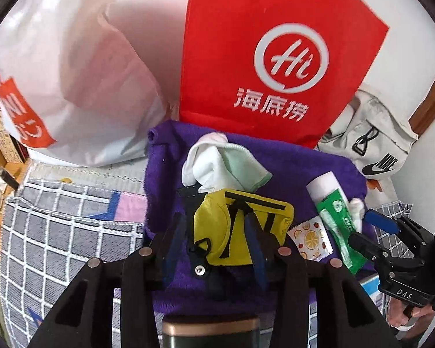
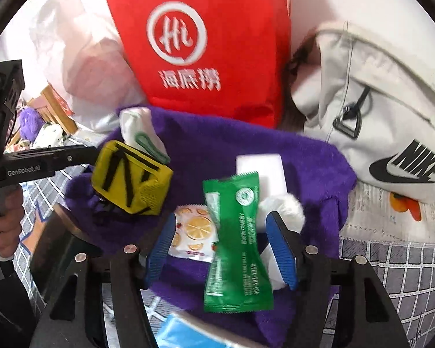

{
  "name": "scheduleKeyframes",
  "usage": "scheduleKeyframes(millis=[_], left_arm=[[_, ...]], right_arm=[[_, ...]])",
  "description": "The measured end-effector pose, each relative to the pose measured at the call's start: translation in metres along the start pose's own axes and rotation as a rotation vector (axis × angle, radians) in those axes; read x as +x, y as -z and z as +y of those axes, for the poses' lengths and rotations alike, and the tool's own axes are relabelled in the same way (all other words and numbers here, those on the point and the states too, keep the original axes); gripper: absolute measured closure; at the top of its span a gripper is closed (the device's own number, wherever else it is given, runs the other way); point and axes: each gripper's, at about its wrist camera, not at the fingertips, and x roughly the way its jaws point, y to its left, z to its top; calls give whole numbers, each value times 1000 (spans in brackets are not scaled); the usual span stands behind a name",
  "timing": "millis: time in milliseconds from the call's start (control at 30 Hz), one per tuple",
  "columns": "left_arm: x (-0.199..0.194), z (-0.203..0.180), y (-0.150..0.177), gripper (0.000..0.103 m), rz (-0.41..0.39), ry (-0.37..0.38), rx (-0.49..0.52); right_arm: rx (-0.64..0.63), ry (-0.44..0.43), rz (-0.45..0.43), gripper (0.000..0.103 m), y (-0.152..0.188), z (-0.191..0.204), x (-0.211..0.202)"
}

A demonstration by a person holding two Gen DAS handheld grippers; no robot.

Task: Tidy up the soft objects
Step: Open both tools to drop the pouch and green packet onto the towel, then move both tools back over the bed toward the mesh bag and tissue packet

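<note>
Right now a purple towel (image 1: 165,179) lies spread on a grey checked bedcover (image 1: 58,232), and the small soft things sit on top of it. The left gripper (image 1: 217,240) has its blue-padded fingers (image 1: 258,249) spread to either side of a yellow pouch with black straps (image 1: 246,220); the pads stand close beside the pouch without clearly pressing it. Just behind the pouch lies a folded white and mint cloth (image 1: 220,165). The right gripper (image 2: 226,249) is also spread, its blue pads (image 2: 281,249) flanking a green sachet (image 2: 235,232) that lies loose between them, apart from both pads. A lemon-printed wipe packet (image 2: 194,235) lies beside the sachet and a white cotton wad (image 2: 287,206) behind it. At the back stand a red paper bag (image 1: 275,58), a white plastic bag (image 1: 72,72) and a pale grey Nike bag (image 2: 377,116).
</note>
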Motion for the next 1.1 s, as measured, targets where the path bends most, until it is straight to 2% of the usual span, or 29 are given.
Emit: scheduleKeyframes(millis=[267, 433, 700, 833, 1100], left_arm=[[-43, 0, 22, 60, -31, 4, -19], [-69, 4, 49, 60, -50, -14, -24], [-103, 14, 92, 60, -60, -3, -56], [-114, 11, 116, 60, -63, 11, -57], [-121, 18, 162, 59, -46, 6, -80]], right_arm=[[-8, -4, -2, 39, 19, 28, -36], [-11, 51, 6, 36, 44, 53, -55], [9, 58, 0, 33, 87, 87, -91], [13, 33, 10, 33, 110, 97, -99], [36, -70, 40, 33, 146, 112, -98]])
